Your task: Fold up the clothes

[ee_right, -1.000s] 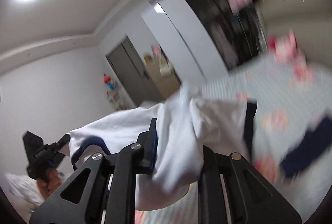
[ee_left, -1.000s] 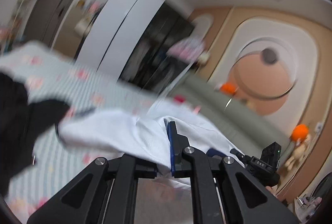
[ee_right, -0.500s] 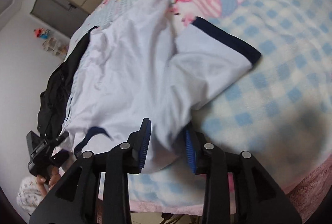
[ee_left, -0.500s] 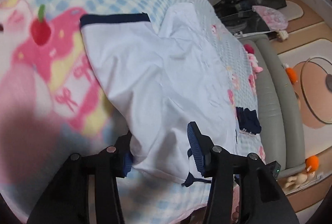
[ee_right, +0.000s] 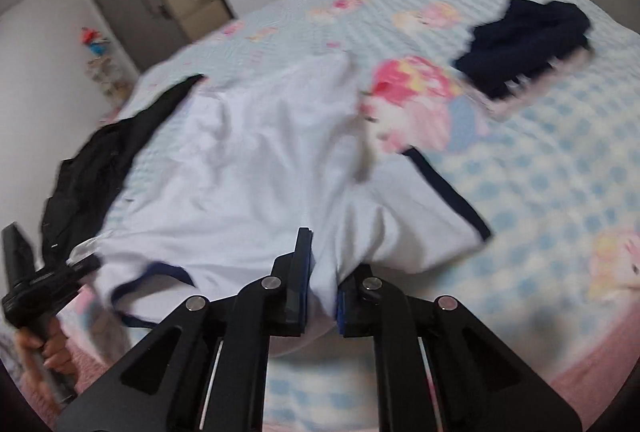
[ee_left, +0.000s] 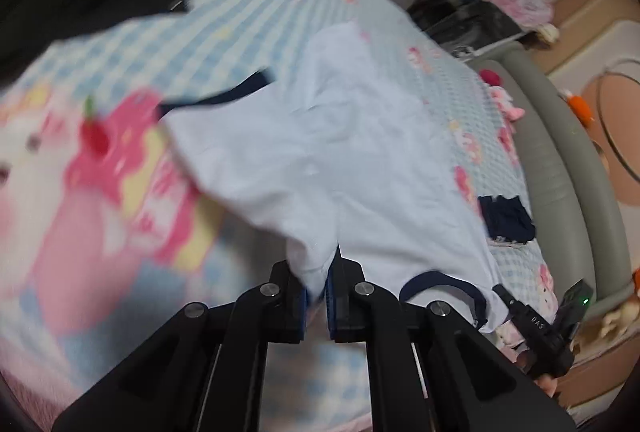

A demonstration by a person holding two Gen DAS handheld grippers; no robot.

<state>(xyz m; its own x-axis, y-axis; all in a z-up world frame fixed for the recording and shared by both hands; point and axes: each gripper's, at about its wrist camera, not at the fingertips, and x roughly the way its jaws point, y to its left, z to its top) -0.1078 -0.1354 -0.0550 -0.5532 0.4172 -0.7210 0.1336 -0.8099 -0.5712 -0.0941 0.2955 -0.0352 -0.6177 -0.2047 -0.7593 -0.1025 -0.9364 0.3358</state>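
Bedspread (ee_left: 240, 15), white shirt (ee_left: 360, 151), "DAS"-marked gripper (ee_left: 538, 320)

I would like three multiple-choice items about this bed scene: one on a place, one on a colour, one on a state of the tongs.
1. Where does the folded navy garment lie?
A. on the checked bedspread, apart from the white T-shirt
B. on top of the T-shirt
C. on the floor

2. What colour is the trim on the T-shirt's sleeve?
A. red
B. navy
C. green

3. How do the right tongs and left tongs stand?
A. both wide open, empty
B. one open, one shut
C. both shut on the T-shirt's near edge

Key: 1 A, bedspread shows between them; 2 B, a dark blue band edges the sleeve; 3 C, white cloth is pinched between each pair of pads.
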